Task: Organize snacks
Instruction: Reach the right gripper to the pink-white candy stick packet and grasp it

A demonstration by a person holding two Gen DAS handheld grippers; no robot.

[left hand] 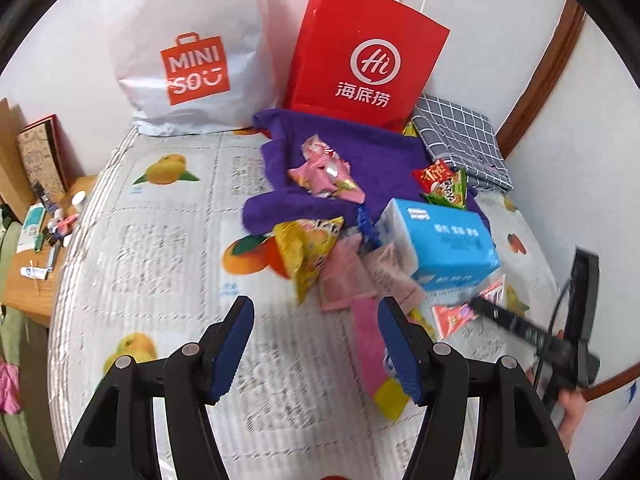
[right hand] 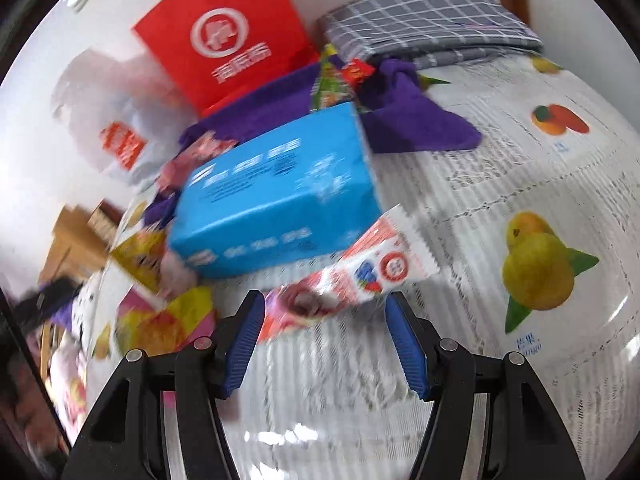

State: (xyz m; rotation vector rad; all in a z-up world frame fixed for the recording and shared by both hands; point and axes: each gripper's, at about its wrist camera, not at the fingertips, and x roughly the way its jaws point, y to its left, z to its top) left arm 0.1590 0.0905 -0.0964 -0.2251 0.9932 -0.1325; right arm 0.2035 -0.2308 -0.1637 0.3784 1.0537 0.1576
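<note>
Reading "MINISO", white bag [left hand: 188, 52], beside red "Hi" bag [left hand: 366, 56].

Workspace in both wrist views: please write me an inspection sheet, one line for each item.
Surface: table under a white cloth with fruit prints.
Job's things: loose snack packets lie around a blue box; pink packets sit on a purple towel; a red-and-white packet lies just ahead of the right gripper.
Clutter: folded checked cloth.
Grippers: left gripper and right gripper both open, holding nothing.
Cables: a dark cable near the right gripper.
Surroundings: white MINISO bag, red paper bag, side desk with small items.
</note>
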